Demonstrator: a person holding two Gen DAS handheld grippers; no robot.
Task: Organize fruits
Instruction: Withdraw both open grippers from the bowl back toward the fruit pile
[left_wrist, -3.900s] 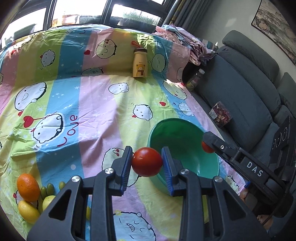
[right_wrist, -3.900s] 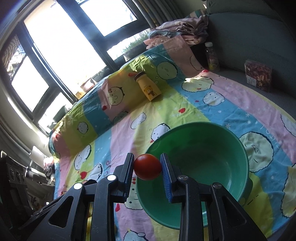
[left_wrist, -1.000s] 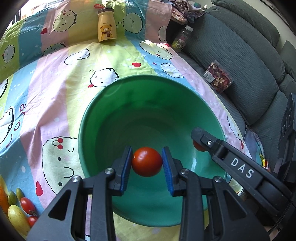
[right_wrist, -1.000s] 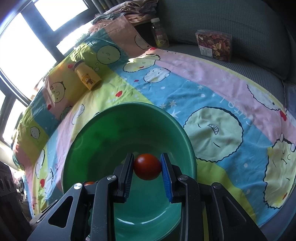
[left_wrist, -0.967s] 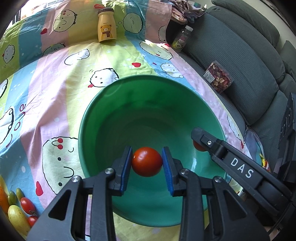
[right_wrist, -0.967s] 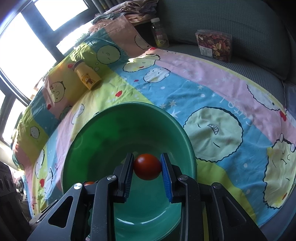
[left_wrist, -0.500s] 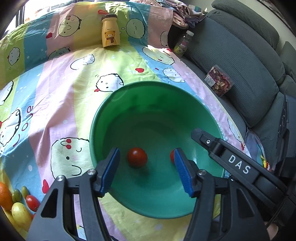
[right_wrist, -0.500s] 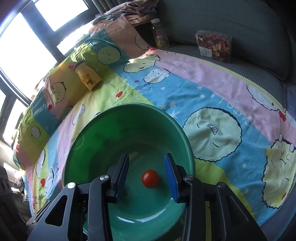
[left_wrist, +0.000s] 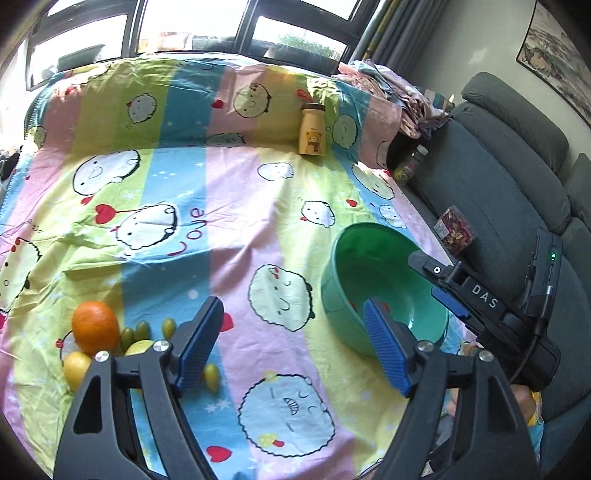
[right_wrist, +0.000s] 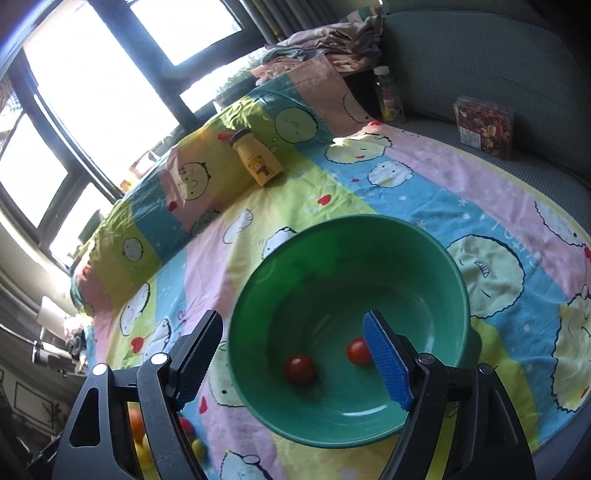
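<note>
Two cherry tomatoes (right_wrist: 300, 370) (right_wrist: 357, 351) are seen lying apart on the bottom of the green bowl (right_wrist: 436, 258), which rests on the cartoon-print sheet (left_wrist: 236, 206). The right tool (right_wrist: 293, 360), its jaws just spread wide, is held above the bowl with nothing gripped. The left tool (left_wrist: 291, 343) has likewise just been opened and is empty. An orange (left_wrist: 95, 326), lemons (left_wrist: 75, 366) and small green fruits (left_wrist: 142, 329) are piled beside its left finger.

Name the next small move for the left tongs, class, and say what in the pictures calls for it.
Probably swing the left tongs towards the fruit pile and line up on the orange. Both tongs have just been opening and are empty; two tomatoes already lie in the green bowl, while the pile waits on the sheet.
</note>
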